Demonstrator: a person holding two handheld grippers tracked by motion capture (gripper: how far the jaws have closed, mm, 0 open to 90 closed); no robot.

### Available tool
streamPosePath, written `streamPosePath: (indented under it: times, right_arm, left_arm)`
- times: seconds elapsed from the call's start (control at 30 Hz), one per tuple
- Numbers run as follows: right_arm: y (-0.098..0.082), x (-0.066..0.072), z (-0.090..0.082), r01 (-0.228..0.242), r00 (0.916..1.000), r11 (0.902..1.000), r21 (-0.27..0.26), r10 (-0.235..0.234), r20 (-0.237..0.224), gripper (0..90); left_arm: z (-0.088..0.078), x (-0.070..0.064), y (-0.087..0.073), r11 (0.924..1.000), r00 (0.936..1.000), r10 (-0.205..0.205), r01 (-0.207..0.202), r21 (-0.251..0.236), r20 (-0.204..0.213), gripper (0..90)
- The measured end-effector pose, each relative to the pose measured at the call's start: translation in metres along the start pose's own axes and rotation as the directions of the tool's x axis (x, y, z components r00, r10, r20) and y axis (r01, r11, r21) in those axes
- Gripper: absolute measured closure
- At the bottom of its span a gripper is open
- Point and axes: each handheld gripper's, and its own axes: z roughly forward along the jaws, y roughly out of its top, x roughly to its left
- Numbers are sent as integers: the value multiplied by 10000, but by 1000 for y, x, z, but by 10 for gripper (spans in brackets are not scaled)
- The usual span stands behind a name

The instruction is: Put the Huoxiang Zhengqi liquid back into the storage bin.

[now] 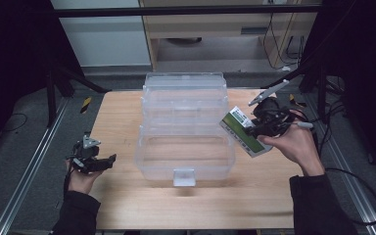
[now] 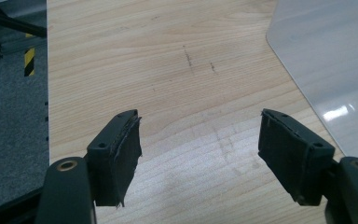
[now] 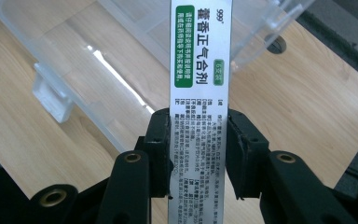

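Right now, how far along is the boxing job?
Done: the right gripper has picked up the white-and-green medicine box, jaws shut on its sides, and holds it in the air beside the clear plastic storage bin. In hand: carrying it toward the bin, whose lid stands open. Left: likely drop it inside and close the lid. The left gripper hangs open over the wooden table.

high view: above, facing forward-down, far | gripper views: close, along jaws | shared: table (image 1: 122, 147), clear box (image 1: 186, 127)
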Motion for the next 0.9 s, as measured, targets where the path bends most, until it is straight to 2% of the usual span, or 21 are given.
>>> streamPosePath:
  times: [0.13,0.27,0.37,0.5,0.6,0.73,0.9]
  right_arm:
    - [12,4,3,502,9985,9987,18,-501,-238,647]
    - [22,8,7,1053,9918,9944,-125,-1059,-719,646]
    - [29,13,11,1577,9836,9873,-172,-1586,-853,646]
    - [37,18,19,1939,9749,9808,-198,-1949,-1077,646]
    - [40,21,26,2290,9647,9731,-244,-2302,-1280,645]
    - [43,24,33,2589,9520,9659,-82,-2565,-1671,645]
    - [45,26,40,2845,9413,9585,-183,-2829,-1844,645]
  left_arm:
    - [0,0,0,10000,10000,4,-4,1,12,286]
    - [1,1,0,10000,10000,-32,32,-4,4,286]
    - [0,2,-1,10000,10000,-50,50,-16,10,286]
    - [0,2,-1,10000,10000,-59,59,-11,36,286]
    - [0,3,-1,9999,9999,-116,116,-35,21,287]
    - [-1,4,-1,9999,9999,-133,133,-39,-11,287]
    - [-1,4,-1,9999,9999,-116,116,-53,39,287]
